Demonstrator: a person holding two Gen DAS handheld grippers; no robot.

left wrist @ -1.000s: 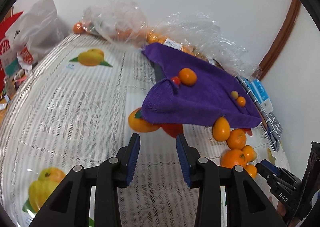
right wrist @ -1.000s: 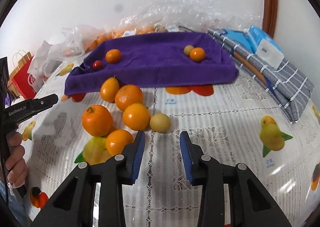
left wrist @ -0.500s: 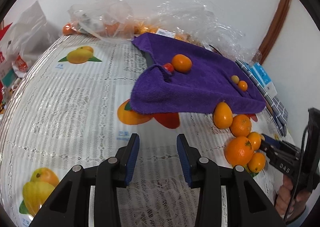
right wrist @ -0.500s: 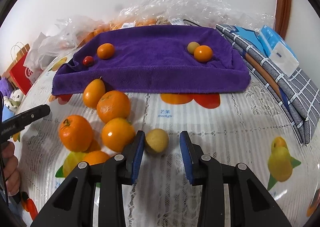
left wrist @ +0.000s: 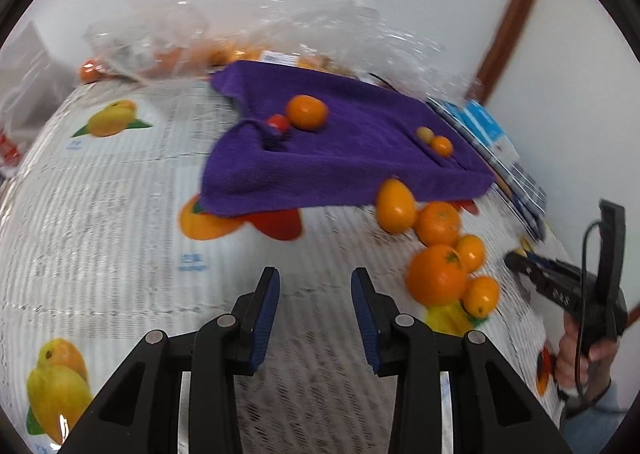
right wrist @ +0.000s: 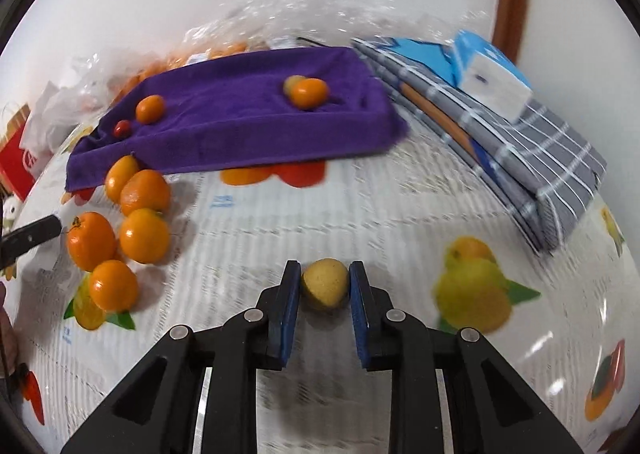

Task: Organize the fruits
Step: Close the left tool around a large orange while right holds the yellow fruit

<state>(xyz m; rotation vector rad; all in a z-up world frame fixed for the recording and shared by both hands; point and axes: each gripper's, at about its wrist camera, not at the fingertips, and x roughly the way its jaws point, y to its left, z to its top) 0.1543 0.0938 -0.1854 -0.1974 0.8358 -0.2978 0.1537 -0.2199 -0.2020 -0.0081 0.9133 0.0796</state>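
two right fingers (right wrist: 324,284) pinching yellow fruit (right wrist: 324,282), left fingers (left wrist: 315,296) apart, five oranges (right wrist: 143,235) nearby

1. Five orange fruits (right wrist: 142,235) sit loose on my table (right wrist: 360,222), clustered together.
2. Two more orange fruits (right wrist: 308,93) lie on the single purple towel (right wrist: 240,122).
3. One red fruit (right wrist: 122,129) rests there too.
4. Two yellowish fruits: one (right wrist: 293,83) on the towel, one (right wrist: 324,282) between my right tongs (right wrist: 324,286).

The right gripper (right wrist: 324,282) sat low in the frame, pads pinching a yellow fruit (right wrist: 325,283); the left gripper (left wrist: 315,290) gaped, bottom centre.
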